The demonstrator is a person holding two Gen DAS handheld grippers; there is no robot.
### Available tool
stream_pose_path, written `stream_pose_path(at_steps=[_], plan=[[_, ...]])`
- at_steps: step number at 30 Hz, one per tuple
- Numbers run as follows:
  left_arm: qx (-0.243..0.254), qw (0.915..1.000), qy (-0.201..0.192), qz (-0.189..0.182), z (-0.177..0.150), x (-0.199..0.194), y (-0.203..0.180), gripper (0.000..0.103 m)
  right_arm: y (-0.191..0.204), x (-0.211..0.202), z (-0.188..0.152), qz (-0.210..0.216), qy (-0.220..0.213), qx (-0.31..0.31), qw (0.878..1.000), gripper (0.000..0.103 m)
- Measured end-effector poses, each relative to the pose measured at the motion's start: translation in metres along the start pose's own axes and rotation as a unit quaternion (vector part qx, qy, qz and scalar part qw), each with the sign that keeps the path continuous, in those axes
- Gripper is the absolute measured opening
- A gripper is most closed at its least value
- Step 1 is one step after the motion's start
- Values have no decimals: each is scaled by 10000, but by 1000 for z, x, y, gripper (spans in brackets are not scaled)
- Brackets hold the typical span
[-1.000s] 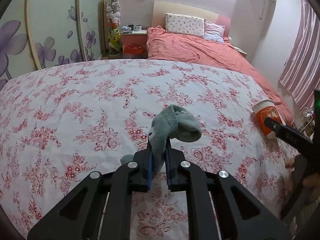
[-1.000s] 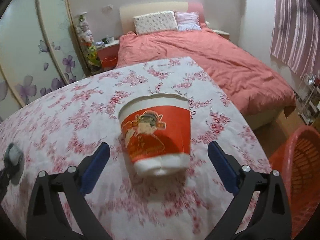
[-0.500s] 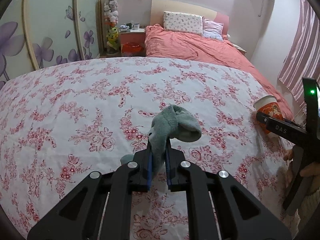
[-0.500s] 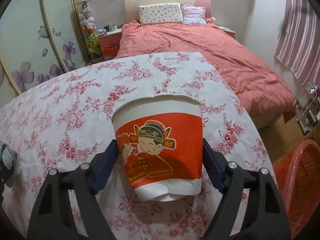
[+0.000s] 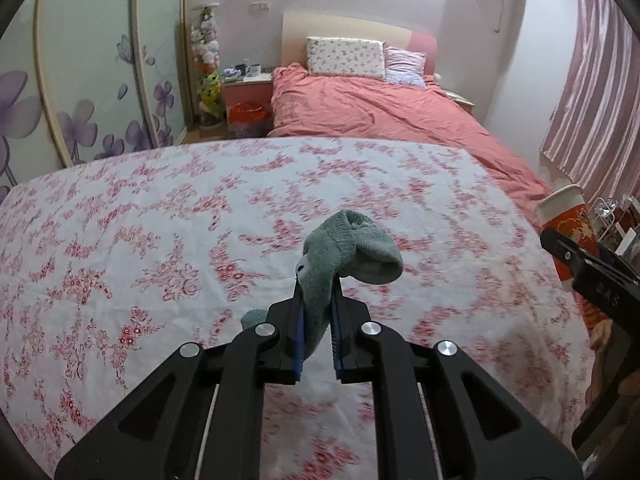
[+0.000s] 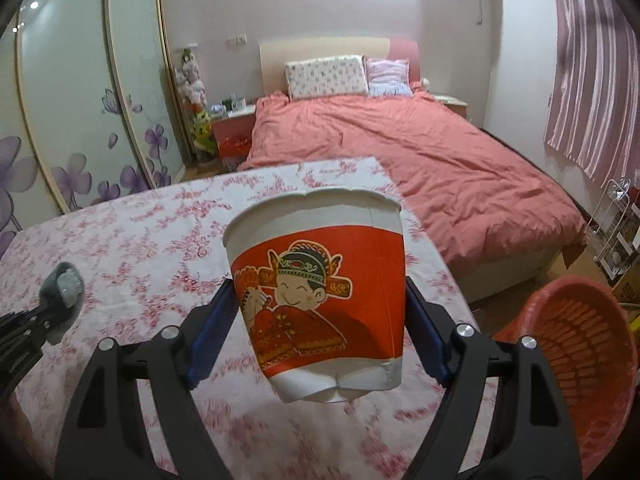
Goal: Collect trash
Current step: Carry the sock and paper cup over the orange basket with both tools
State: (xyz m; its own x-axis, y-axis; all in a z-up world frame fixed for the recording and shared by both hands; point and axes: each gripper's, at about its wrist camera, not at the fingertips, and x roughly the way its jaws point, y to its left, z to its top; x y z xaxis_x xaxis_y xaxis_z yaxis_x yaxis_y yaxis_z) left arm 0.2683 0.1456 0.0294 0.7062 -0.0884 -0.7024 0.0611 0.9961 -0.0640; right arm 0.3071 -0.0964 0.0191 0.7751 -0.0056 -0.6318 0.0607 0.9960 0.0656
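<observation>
A grey-green sock point(image 5: 348, 252) sticks up from my left gripper point(image 5: 318, 300), which is shut on it above the floral tablecloth point(image 5: 160, 240). In the right wrist view a red and white paper cup point(image 6: 320, 292) with a cartoon figure hangs tilted just above the cloth. My right gripper point(image 6: 318, 300) is shut on it, both blue pads pressing its sides. The same cup point(image 5: 566, 216) shows at the right edge of the left wrist view. The sock point(image 6: 66, 284) also appears at the far left of the right wrist view.
A red plastic basket point(image 6: 580, 344) stands on the floor past the table's right edge. Beyond the table lies a bed with a pink cover point(image 6: 400, 152). Wardrobe doors with purple flowers point(image 6: 80, 140) line the left wall. A wire rack point(image 6: 616, 232) stands by the curtain.
My right gripper closed its pads on the cup and lifted it off the cloth. The left gripper rose slightly with the sock still in it.
</observation>
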Motion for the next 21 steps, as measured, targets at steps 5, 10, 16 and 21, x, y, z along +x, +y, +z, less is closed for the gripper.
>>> stream_pose_path(at_steps=[5,10,16,21], plan=[[164,9997,-113,-141,0,-19,-25,10,-20,-38,-6,98,-228,181,9995,78],[387,9984,-204,-363,-2,-36,-57,10,-47,-77,-13,150,-454,464,9978,78],[565,9957,-244,-689,-6,-51,-90,10,-73,-113,-23,52,-663,624,9958,78],[762,9923,-282,-930,-10,-61,-119,10,-93,-138,-29,-110,-898,693,9935,78]])
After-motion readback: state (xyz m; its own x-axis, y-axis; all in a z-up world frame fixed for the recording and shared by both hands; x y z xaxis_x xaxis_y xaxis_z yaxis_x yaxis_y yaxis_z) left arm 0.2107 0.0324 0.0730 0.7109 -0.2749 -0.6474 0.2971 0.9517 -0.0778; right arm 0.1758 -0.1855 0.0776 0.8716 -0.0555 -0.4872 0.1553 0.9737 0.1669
